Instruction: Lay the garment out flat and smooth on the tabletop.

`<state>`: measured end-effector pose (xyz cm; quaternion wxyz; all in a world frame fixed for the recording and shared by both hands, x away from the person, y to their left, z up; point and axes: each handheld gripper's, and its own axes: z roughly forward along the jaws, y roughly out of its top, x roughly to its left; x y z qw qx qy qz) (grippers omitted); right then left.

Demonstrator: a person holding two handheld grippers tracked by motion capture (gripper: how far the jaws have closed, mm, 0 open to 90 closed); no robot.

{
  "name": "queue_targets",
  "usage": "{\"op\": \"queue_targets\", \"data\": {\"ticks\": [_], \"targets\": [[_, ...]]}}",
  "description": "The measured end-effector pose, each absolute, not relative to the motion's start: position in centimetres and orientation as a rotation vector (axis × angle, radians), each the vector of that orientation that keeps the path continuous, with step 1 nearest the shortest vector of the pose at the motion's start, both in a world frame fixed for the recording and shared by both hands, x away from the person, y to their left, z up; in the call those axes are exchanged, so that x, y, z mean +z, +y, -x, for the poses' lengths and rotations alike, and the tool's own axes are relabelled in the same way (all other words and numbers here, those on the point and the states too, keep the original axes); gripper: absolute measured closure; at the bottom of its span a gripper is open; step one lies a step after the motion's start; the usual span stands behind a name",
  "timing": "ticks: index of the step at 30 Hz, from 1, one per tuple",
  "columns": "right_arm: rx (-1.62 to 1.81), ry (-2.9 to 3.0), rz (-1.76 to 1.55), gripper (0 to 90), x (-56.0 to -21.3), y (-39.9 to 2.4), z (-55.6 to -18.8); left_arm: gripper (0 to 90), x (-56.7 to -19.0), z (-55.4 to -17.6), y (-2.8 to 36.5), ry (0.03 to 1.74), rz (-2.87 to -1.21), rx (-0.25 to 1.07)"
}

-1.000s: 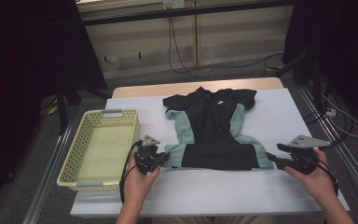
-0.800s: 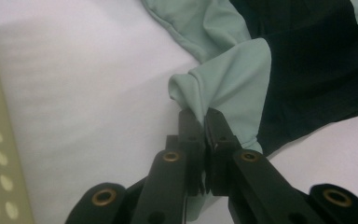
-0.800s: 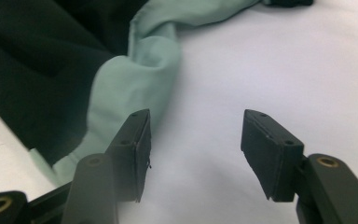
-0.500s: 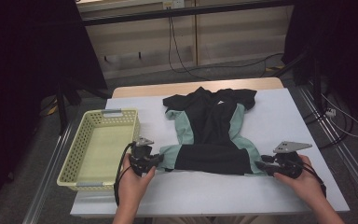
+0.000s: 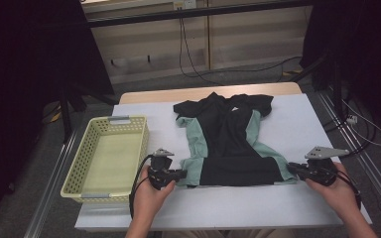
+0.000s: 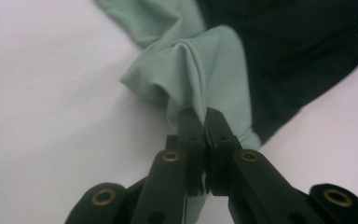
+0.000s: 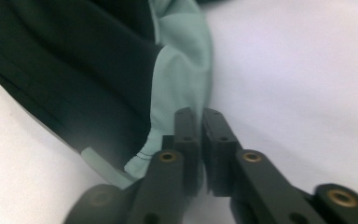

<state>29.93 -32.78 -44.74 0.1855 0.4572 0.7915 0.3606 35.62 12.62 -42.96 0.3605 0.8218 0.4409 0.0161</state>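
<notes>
A black shirt with mint-green side panels (image 5: 228, 144) lies flat on the white table (image 5: 302, 119), collar at the far side. My left gripper (image 5: 181, 173) is at the near left hem corner. In the left gripper view it (image 6: 204, 114) is shut on a bunched fold of the green cloth (image 6: 200, 60). My right gripper (image 5: 291, 168) is at the near right hem corner. Its jaws have just been closing. In the right gripper view it (image 7: 199, 114) stands nearly together, pinching the green hem edge (image 7: 182, 70).
A pale yellow plastic basket (image 5: 87, 153) stands at the table's left edge, close beside my left hand. Cables run over the floor beyond the table and along its right side. Bare white tabletop lies in front of the hem.
The right gripper's jaws have closed onto the right hem corner. The left gripper keeps its hold on the left corner. Both hands have barely shifted.
</notes>
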Motion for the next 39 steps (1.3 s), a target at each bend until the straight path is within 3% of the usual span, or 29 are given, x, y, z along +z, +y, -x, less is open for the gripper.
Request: {"op": "queue_targets", "data": {"ticks": [5,9,11,15,20,27,30,33,39], "targets": [[1.075,2.200,-1.244,65.9,-44.4,-31.8,-29.7,85.5,-42.9,-35.7,13.4,1.137,-2.129,0.123],[1.065,2.186,-1.243,60.1,-44.4,-31.7,-29.7,64.8,-41.9,-35.5,13.1,1.093,-2.112,0.275],[1.060,2.179,-1.247,58.8,-44.5,-31.8,-29.7,63.5,-41.4,-35.2,13.1,1.075,-2.093,0.278],[1.054,2.179,-1.240,56.2,-44.6,-31.7,-29.7,67.8,-40.8,-34.7,12.5,1.008,-2.106,0.242],[1.058,2.162,-1.237,54.5,-44.4,-31.7,-29.7,69.5,-41.1,-34.3,11.3,0.930,-2.170,0.288],[1.045,2.174,-1.240,50.5,-44.7,-31.5,-29.8,67.7,-44.4,-35.2,10.3,0.889,-2.247,0.261],[1.046,2.168,-1.242,49.3,-44.7,-31.5,-29.8,74.6,-44.7,-35.4,10.5,0.920,-2.244,0.256],[1.041,2.169,-1.250,49.2,-44.8,-31.6,-29.9,88.3,-44.5,-35.5,10.6,0.947,-2.253,0.221],[1.039,2.165,-1.248,49.2,-44.7,-31.7,-29.8,90.0,-44.2,-35.3,10.3,0.949,-2.261,0.229]]}}
